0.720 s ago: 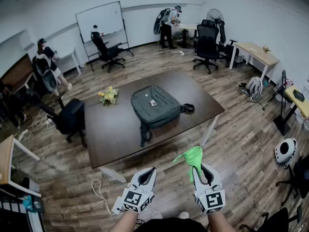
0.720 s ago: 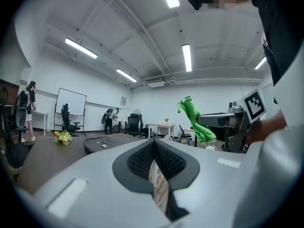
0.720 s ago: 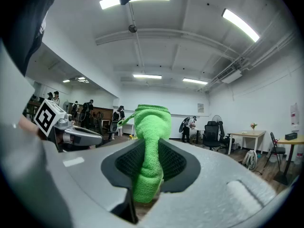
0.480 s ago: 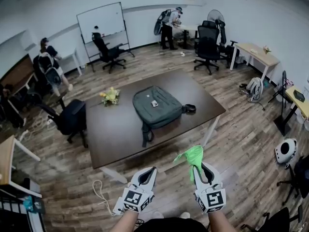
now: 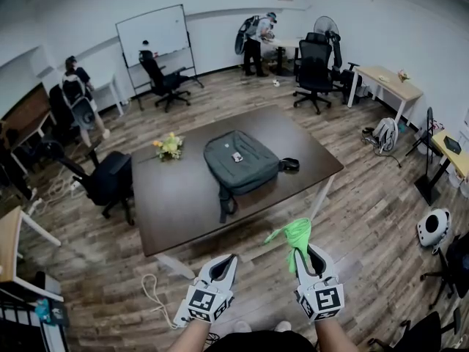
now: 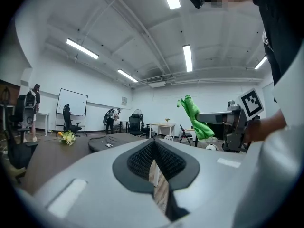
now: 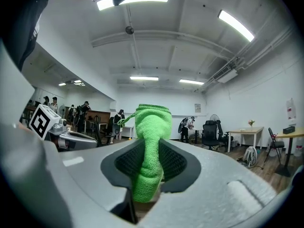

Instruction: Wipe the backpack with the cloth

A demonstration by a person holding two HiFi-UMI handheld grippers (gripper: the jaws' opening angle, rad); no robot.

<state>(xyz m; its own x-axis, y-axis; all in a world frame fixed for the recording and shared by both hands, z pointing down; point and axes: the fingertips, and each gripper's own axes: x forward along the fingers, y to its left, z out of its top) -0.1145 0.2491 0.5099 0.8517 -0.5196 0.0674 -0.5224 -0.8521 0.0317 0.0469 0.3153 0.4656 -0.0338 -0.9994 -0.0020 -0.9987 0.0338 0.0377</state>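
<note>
A grey-green backpack (image 5: 239, 161) lies flat on the dark brown table (image 5: 176, 204), its strap trailing toward the near edge. In the left gripper view the backpack (image 6: 110, 140) shows low and far off. My right gripper (image 5: 307, 256) is shut on a bright green cloth (image 5: 293, 237) that sticks up out of its jaws; in the right gripper view the cloth (image 7: 149, 151) fills the gap between the pads. My left gripper (image 5: 224, 263) hangs beside it, shut with nothing in it. Both grippers are well short of the table's near edge.
A yellow flower bunch (image 5: 168, 145) stands on the table left of the backpack, a black item (image 5: 289, 165) to its right. Office chairs (image 5: 110, 178), a whiteboard (image 5: 153, 31), side desks (image 5: 385, 79) and several people ring the room. A white cable (image 5: 152, 293) lies on the floor.
The table and backpack have shifted slightly right and down in the head view. Both grippers keep their pose and the cloth stays gripped.
</note>
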